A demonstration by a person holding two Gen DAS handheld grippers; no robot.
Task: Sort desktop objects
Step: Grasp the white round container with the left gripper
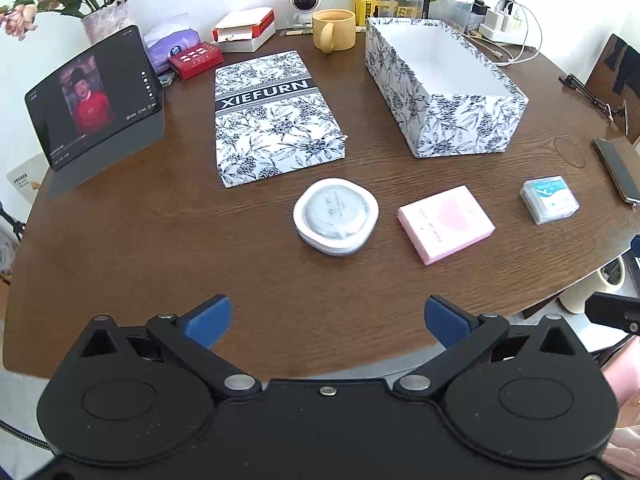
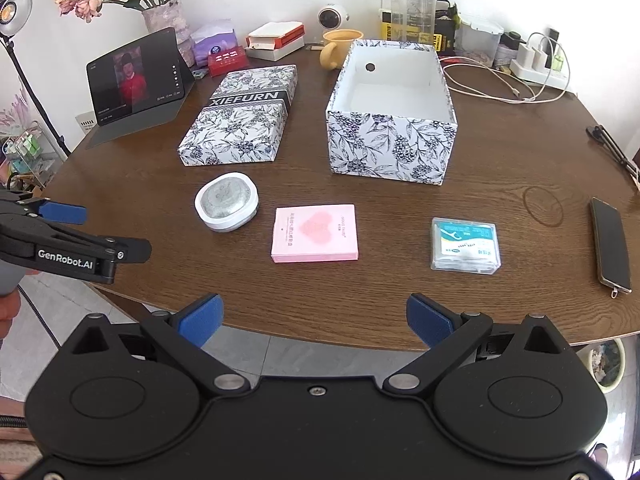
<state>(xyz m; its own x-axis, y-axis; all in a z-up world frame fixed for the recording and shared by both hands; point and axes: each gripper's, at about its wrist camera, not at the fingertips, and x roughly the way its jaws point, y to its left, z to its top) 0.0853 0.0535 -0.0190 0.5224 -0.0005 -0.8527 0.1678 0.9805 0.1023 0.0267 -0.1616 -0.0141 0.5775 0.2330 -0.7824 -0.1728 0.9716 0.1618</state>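
An open floral box (image 1: 444, 92) (image 2: 390, 120) stands empty on the brown table, its floral lid (image 1: 276, 116) (image 2: 240, 116) lying flat to its left. In front of them lie a round white container (image 1: 336, 216) (image 2: 227, 202), a pink card box (image 1: 445, 223) (image 2: 315, 233) and a clear floss-pick case (image 1: 550, 199) (image 2: 465, 244). My left gripper (image 1: 327, 320) hovers open over the table's near edge, short of the white container. My right gripper (image 2: 314, 318) is open too, at the near edge in front of the pink box. The left gripper (image 2: 80, 236) also shows at the left of the right wrist view.
A tablet (image 1: 96, 98) on a stand plays video at the back left. Tissues (image 1: 170, 40), red boxes (image 1: 196, 60), a yellow mug (image 1: 334, 30), a flower vase (image 1: 106, 20) and chargers with cables (image 2: 536, 64) line the back. A phone (image 2: 610, 242) lies at the right edge.
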